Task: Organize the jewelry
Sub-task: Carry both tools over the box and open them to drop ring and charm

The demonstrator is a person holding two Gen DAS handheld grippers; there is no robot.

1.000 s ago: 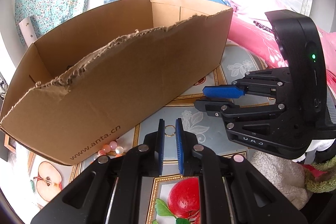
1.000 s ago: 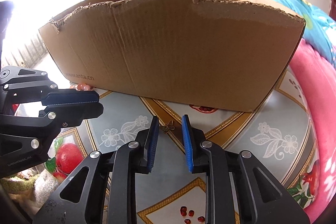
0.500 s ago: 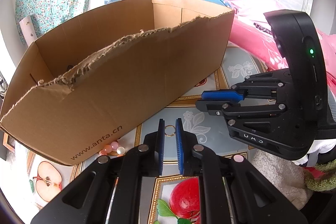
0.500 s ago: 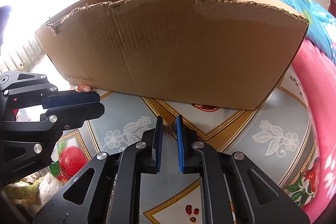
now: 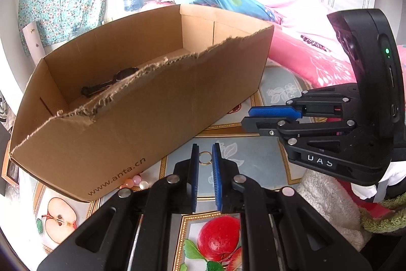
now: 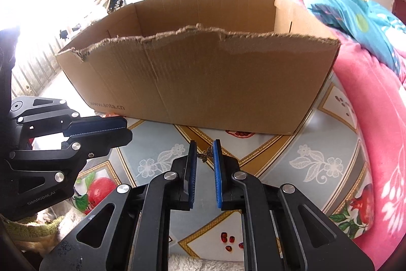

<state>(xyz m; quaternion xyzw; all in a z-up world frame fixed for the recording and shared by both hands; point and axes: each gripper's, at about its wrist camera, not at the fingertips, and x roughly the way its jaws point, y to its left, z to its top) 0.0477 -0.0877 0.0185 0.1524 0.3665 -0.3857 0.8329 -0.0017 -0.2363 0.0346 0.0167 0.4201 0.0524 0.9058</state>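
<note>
In the left wrist view my left gripper is shut on a small gold ring, held upright between its blue pads above the patterned cloth. My right gripper is shut on a small bronze butterfly charm, pinched near its fingertips. Both hover just in front of a torn-rimmed cardboard box. A black watch lies inside it. Each gripper shows in the other's view: the right gripper on the right, the left gripper on the left.
Pink and white beads lie on the fruit-patterned tablecloth by the box's near left corner. A pink blanket borders the table on the right. A fluffy white towel lies under the right gripper.
My right gripper's jaws narrowed onto the butterfly charm and then rose with it. Both views now look further over the box's torn rim, and the watch inside has come into sight.
</note>
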